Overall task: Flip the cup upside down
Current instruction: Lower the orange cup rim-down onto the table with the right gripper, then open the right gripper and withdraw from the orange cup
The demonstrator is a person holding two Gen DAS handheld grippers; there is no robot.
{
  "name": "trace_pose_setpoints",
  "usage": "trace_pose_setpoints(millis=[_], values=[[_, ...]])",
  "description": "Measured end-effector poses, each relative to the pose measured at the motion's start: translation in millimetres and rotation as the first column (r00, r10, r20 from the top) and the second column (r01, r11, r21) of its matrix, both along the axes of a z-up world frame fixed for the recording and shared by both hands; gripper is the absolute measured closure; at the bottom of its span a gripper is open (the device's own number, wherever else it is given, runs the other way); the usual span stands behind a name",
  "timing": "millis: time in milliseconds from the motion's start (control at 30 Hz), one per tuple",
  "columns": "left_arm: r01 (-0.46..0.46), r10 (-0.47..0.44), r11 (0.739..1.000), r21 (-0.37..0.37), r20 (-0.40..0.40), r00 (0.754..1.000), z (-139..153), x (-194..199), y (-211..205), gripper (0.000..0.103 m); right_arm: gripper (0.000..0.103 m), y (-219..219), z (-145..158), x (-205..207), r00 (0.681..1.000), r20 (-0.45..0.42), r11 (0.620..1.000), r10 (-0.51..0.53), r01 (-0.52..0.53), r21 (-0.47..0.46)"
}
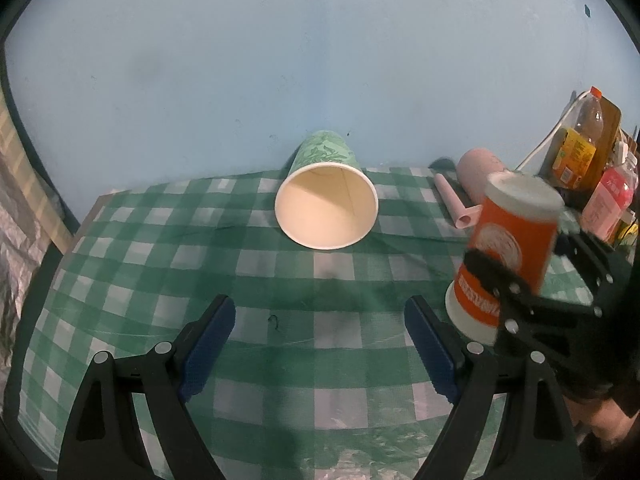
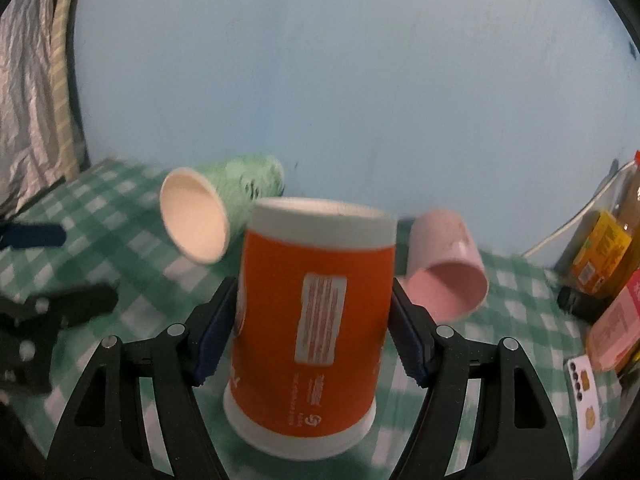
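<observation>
An orange paper cup (image 2: pixel 312 320) with white bands is held upside down, base up and rim down, between the blue pads of my right gripper (image 2: pixel 312 326), which is shut on it. It also shows in the left wrist view (image 1: pixel 504 256), low over the checked cloth at the right. My left gripper (image 1: pixel 320 344) is open and empty, pointing at a green paper cup (image 1: pixel 326 200) that lies on its side with its mouth toward me. The green cup also shows in the right wrist view (image 2: pixel 216 208).
A green checked tablecloth (image 1: pixel 280 280) covers the table against a blue wall. A pink cup (image 2: pixel 448 272) lies on its side behind the orange cup, with a pink tube (image 1: pixel 456 204) beside it. Bottles (image 1: pixel 584 136) and packets stand at the far right.
</observation>
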State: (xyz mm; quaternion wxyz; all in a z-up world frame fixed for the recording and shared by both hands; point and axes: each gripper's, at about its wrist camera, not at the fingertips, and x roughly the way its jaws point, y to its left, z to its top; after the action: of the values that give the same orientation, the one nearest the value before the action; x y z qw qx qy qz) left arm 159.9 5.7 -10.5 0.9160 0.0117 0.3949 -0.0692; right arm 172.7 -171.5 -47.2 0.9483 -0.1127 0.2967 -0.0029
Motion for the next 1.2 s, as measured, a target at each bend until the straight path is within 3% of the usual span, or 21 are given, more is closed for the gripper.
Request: trace_pose_setpoints(millis=[267,567,767,900,1000,1200], values=[[0.014,-0.014,1.000,0.005,0.002,1.000,-2,-4,-6,0.015,0.031,-10,-5,-14,1.000,-0.004,0.999,-0.001,0.001,0.042],[-0.007,0.008,1.000,-0.019,0.043,0.999,7,-16,-3,0.015,0.022,-11,21,-35,0.994,0.107,0.998,0.010,-0.016,0.055],[-0.005,0.013,0.998,-0.061,0.132,0.991,32,-41,-3,0.011,0.021,-9,46,-68,0.973,0.229,0.999,0.013,-0.022,0.038],[0.000,0.015,0.997,-0.083,0.183,0.983,43,-58,-5,0.008,0.021,-13,60,-92,0.958,0.286,0.996,0.003,-0.029,0.087],[0.007,0.012,0.996,-0.085,0.226,0.974,47,-72,-7,0.001,0.021,-16,62,-105,0.958,0.285,0.993,-0.007,-0.026,0.112],[0.007,0.027,0.992,-0.127,0.267,0.963,40,-102,-7,0.001,0.019,-18,57,-125,0.960,0.277,0.990,-0.044,0.005,0.140]])
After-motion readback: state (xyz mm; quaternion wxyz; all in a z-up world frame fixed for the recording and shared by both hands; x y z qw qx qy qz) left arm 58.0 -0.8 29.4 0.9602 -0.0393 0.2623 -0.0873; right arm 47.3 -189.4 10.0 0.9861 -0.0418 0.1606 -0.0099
